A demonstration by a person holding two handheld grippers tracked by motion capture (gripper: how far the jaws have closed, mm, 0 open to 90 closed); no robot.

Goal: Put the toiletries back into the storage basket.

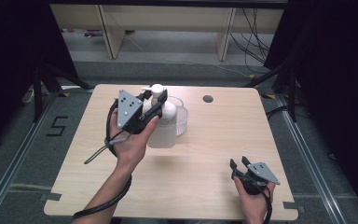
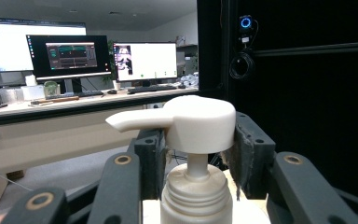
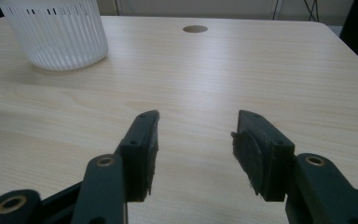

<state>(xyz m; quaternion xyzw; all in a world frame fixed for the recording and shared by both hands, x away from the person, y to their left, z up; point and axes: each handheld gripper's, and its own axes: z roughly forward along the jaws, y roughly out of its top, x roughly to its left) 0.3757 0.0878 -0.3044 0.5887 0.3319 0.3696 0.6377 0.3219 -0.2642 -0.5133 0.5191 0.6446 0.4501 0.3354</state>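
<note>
White plastic makes up the pump bottle (image 1: pixel 162 125), which stands upright on the pale wooden surface (image 1: pixel 205 154), toward its far edge and a little left of the middle. Its pump head (image 2: pixel 193 122) has a flat spout that points to the left in the left gripper view. Just behind the bottle, and to its right in the high view, sits a clear ribbed tub (image 1: pixel 182 119), touching or nearly touching it; I cannot tell which. The left gripper (image 1: pixel 154 108) is held by the person's left hand (image 1: pixel 130 142), with the grey three-cornered plate on top, and it reaches in from the near left at the height of the bottle's neck. Its 2 fingers (image 2: pixel 251 156) stand on either side of the pump head and neck, half spread, close against the sides of the head; from the left gripper view they seem to pinch it, though contact on the left side is hard to make out. The right gripper (image 1: pixel 240 162) rests low near the right part of the near edge, held by the right hand (image 1: pixel 254 198), well apart from the bottle. Its fingers (image 3: pixel 142 149) are spread wide with bare wood between them, and they point across the surface toward the tub (image 3: pixel 58 32) and a round hole (image 3: pixel 195 29) near the far edge.
</note>
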